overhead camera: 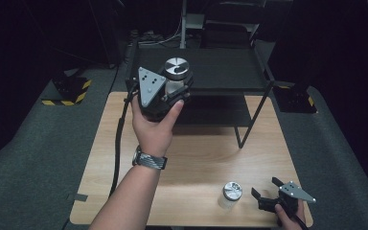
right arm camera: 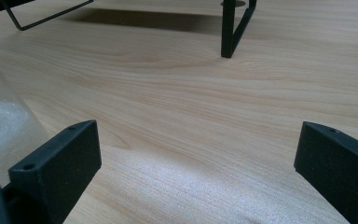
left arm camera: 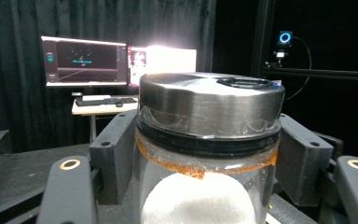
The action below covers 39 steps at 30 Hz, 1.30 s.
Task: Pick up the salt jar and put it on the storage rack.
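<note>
One jar sits clamped upright between the left tongs.

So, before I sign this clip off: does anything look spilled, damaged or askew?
Nothing stands out. The held jar sits upright in the left gripper, lid on; the second jar stands upright on the table.

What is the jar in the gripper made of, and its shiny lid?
The jar looks like clear glass or clear plastic: you can see the white grains inside through its wall. Its lid looks like brushed metal, silvery with fine lines and soft reflections, though a metal-look coating is possible. The left hand-held gripper holds the jar between its jaws.
</note>
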{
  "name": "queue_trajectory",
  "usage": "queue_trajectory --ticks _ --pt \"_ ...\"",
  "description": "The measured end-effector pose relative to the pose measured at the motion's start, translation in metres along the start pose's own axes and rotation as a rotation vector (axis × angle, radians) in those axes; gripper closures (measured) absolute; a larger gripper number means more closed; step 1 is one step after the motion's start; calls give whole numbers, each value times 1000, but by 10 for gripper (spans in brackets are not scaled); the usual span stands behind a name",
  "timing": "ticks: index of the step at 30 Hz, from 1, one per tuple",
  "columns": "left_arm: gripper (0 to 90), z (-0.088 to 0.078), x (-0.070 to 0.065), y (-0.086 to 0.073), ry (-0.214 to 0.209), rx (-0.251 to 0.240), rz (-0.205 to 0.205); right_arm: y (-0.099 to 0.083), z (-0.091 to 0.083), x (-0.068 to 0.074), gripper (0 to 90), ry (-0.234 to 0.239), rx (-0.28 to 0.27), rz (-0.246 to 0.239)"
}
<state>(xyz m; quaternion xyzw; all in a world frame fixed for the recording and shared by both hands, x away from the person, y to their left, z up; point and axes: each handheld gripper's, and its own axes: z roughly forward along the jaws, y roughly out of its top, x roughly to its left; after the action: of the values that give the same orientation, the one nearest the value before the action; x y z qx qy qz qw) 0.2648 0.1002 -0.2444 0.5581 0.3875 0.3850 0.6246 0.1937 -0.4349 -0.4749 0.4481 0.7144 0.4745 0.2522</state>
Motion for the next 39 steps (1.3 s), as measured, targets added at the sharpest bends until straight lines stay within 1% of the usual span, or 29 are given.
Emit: queue_trajectory --ticks 1,5,6,7,8,14,17,20,24,26,29,33,36,39 --pt "316 3 1 0 4 2 -6 0 0 0 1 0 -1 1" --pt "316 14 3 3 24 0 -6 -1 0 0 1 -1 -4 5" --pt "316 16 3 4 31 -1 -5 -1 -1 0 1 -2 -5 6" --pt "316 22 4 7 43 3 2 -1 -1 0 1 -3 -5 7" --pt "316 22 4 7 43 3 2 -1 -1 0 1 -3 -5 7" --pt "316 38 4 14 73 13 13 -2 -1 -1 1 -1 -8 8" --pt "316 45 4 14 84 16 22 -2 -1 -1 1 -1 -8 9" --pt "316 52 4 13 93 20 25 -2 -2 -2 1 1 -8 7" --pt "316 61 5 12 106 38 24 -2 -2 -2 1 2 -9 7" --pt "316 66 4 9 119 39 17 -2 -2 -2 1 3 -9 7" --pt "316 74 5 6 126 42 2 -3 -2 -2 1 5 -11 7" --pt "316 80 4 5 128 48 0 -3 -2 -3 1 8 -11 6" --pt "316 85 1 1 132 47 8 -3 -3 -3 1 11 -13 6" --pt "315 88 -1 -1 129 49 7 -3 -3 -3 1 11 -15 6"
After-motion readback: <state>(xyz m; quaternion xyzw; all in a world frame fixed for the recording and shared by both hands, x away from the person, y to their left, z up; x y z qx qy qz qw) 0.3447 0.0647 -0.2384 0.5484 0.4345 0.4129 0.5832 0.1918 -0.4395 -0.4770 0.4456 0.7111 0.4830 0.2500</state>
